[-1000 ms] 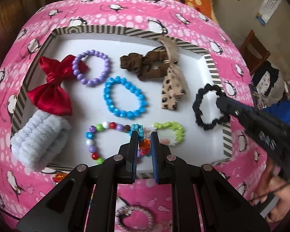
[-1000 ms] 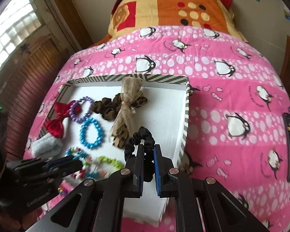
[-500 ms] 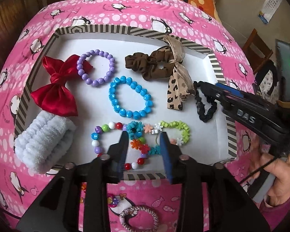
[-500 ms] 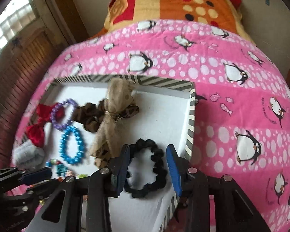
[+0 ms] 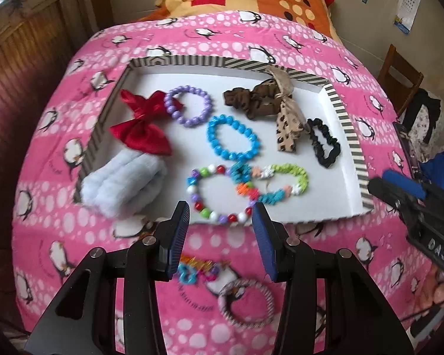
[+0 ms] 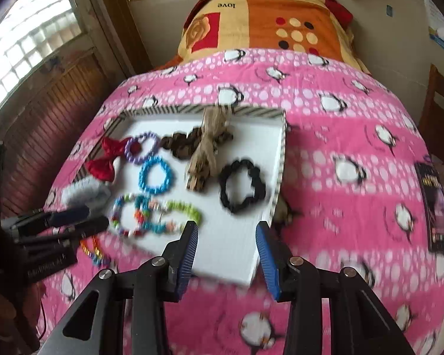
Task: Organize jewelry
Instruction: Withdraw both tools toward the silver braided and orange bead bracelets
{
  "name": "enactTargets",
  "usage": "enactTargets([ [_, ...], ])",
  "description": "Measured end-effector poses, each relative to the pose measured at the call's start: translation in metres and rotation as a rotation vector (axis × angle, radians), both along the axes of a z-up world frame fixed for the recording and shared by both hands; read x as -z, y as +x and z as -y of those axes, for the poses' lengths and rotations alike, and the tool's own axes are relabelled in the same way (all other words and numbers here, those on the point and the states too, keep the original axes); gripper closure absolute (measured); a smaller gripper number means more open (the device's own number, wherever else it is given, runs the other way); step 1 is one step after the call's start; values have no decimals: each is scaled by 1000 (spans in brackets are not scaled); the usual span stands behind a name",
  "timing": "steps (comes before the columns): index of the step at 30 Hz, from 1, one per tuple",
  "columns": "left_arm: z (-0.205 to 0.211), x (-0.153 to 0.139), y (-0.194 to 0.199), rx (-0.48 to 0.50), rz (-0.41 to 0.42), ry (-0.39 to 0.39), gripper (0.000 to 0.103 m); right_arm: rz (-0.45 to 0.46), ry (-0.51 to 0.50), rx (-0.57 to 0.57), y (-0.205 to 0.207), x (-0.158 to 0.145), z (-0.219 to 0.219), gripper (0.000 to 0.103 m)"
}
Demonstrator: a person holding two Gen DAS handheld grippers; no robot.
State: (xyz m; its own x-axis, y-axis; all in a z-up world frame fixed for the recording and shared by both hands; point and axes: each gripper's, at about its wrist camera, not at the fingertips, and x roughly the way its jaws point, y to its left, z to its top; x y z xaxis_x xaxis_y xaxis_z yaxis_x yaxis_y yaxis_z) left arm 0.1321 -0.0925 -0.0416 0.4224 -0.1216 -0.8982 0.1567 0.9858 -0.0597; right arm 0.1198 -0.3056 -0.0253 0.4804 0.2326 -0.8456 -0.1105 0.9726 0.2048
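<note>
Here, both grippers hang over the near edge of a striped-rimmed white tray [image 5: 342, 112] lying on a bed with a pink penguin blanket [image 5: 210, 35]. The left gripper [image 5: 220, 238] has its fingers apart and holds nothing; a multicolored bead bracelet [image 5: 198, 199] lies in the tray just beyond its tips, overlapping a flower-bead bracelet [image 5: 284, 183]. The right gripper [image 6: 226, 250] also has its fingers apart and empty, above the tray's near right corner, with the black scrunchie [image 6: 242, 185] lying free in the tray ahead of it, close to the right rim. Farther back sit a blue bead bracelet [image 5: 232, 137], a purple bead bracelet [image 5: 189, 107], a red bow [image 5: 140, 124], a brown scrunchie with a leopard ribbon [image 5: 266, 103] and a pale fluffy band [image 5: 124, 182]. On the blanket outside the tray lie a striped bangle [image 5: 245, 303] and a small bright trinket [image 5: 196, 270].
</note>
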Motion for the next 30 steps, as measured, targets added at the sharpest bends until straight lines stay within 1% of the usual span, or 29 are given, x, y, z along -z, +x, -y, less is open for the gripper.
enactTargets([
  [4, -9, -5, -16, -16, 27, 11, 60, -21, 13, -5, -26, 0, -9, 64],
  [9, -19, -7, -37, -19, 38, 24, 60, -39, 25, -21, -51, -2, -25, 64],
  [14, -32, -6, -54, -25, 26, 15, 60, -60, 40, -24, -72, 1, -39, 63],
  [17, -44, -4, -64, -36, 10, -4, 60, -68, 40, -20, -81, 2, -45, 63],
  [25, -84, 6, -77, -102, -52, -45, 59, -78, 38, -26, -99, 8, -63, 62],
  [30, -98, 9, -82, -122, -61, -53, 59, -94, 36, -30, -107, 13, -67, 62],
])
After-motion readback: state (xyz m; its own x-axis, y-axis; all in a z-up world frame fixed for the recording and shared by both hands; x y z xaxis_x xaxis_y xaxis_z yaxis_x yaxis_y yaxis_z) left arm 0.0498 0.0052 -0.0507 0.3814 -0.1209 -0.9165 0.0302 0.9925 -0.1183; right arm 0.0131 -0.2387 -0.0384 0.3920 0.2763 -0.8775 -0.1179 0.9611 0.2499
